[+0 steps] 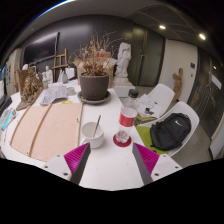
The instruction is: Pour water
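A clear glass cup (123, 135) stands on a red coaster (122, 142) on the white table (110, 160), just ahead of my right finger. Behind it rises a plastic bottle (127, 113) with a red label. A white cup (92, 131) with a stick in it sits ahead of my left finger. My gripper (111, 158) is open, its magenta pads (77, 155) spread wide over bare tabletop, and nothing lies between them.
A large potted dry plant (95, 80) stands mid-table. A tan mat (47, 128) lies to the left, with cluttered items beyond it. White chairs (160, 100) line the right side, one holding a black bag (170, 130).
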The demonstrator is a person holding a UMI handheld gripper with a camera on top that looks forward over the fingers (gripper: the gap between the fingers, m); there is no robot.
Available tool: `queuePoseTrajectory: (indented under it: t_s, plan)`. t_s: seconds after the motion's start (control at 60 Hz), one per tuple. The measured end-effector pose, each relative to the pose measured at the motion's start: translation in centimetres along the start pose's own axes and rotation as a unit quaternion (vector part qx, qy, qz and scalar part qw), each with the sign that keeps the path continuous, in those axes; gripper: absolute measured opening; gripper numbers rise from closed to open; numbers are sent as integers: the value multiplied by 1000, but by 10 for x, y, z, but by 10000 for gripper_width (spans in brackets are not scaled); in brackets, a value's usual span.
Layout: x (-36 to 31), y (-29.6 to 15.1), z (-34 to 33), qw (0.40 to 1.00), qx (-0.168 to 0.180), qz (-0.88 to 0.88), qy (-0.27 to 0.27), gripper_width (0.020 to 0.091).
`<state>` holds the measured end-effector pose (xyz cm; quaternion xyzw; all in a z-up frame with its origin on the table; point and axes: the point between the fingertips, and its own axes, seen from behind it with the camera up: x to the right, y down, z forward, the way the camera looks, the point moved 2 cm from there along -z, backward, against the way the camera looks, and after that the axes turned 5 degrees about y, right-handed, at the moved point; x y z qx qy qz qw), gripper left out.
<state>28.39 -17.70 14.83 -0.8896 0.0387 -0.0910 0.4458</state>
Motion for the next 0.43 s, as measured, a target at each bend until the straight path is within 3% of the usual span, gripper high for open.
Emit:
queuePoseTrajectory:
  t_s: [0.433]
  plan:
    - [-29,8,-33,1000,-8,-10,-12,856]
